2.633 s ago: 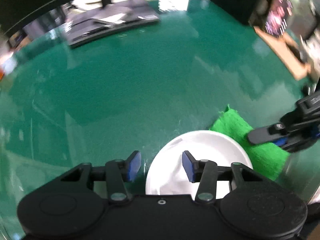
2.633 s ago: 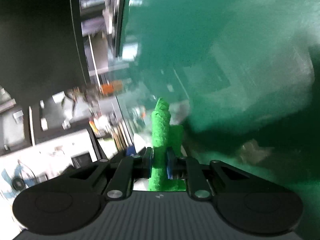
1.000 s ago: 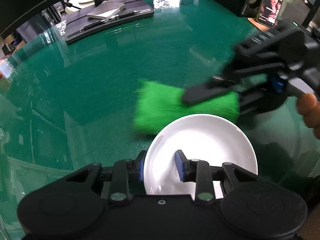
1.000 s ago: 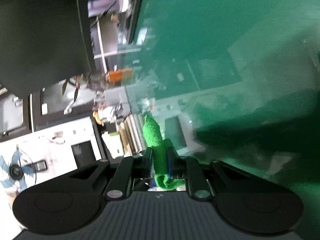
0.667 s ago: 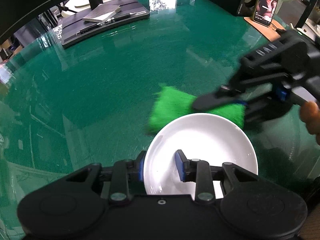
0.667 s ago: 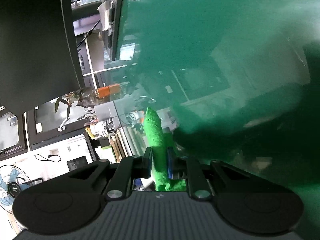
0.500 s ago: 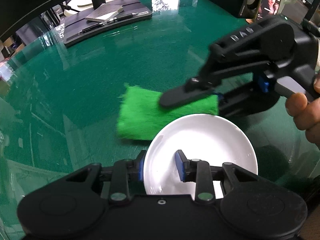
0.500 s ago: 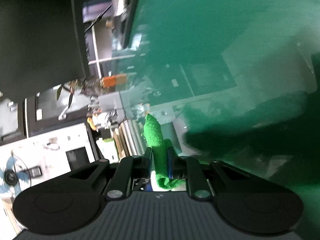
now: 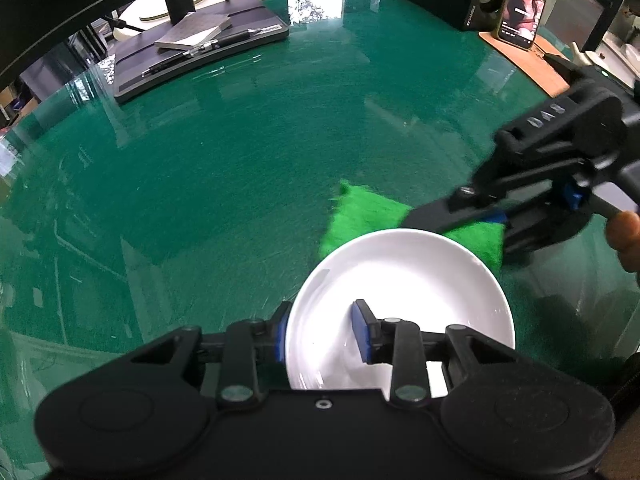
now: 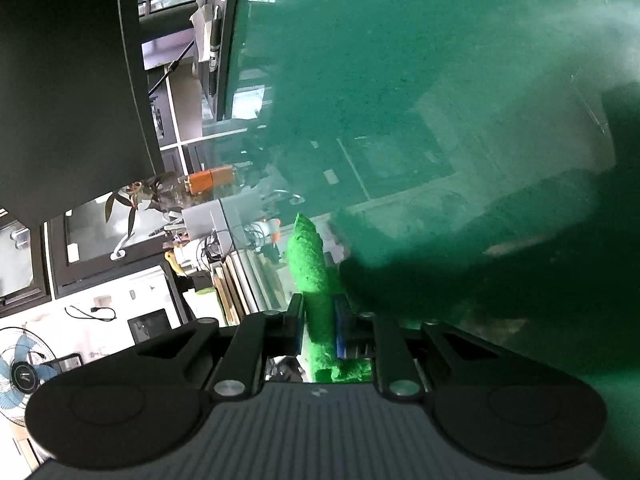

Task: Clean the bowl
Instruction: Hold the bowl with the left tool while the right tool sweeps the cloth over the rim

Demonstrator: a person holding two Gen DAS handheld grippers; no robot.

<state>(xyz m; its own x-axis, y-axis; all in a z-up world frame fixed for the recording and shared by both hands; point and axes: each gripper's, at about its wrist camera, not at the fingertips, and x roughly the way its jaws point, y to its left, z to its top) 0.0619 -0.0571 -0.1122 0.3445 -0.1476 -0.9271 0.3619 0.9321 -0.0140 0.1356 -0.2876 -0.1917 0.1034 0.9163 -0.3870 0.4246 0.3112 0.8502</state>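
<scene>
On the desk, near its front edge, one white bowl sits upright. Left tool: nearly closed, clamped on the bowl's near-left rim, one pad outside the wall, one inside. Right tool: nearly closed, pinching one green cloth; same grip seen in the right wrist view, cloth squeezed between the blue pads of that tool and sticking out past the tips. Cloth lies at the bowl's far rim, partly behind it; whether it touches the rim cannot be told. Fingers of one hand show right of the bowl, behind the right tool.

Open room: broad bare green surface left of the bowl and beyond it, unbroken up to one dark tray well beyond the bowl to the far left. One notebook lies on the tray. One phone stands upright far right of the bowl, at the desk's back edge, on a brown mat. Desk's left edge curves well clear of the bowl.
</scene>
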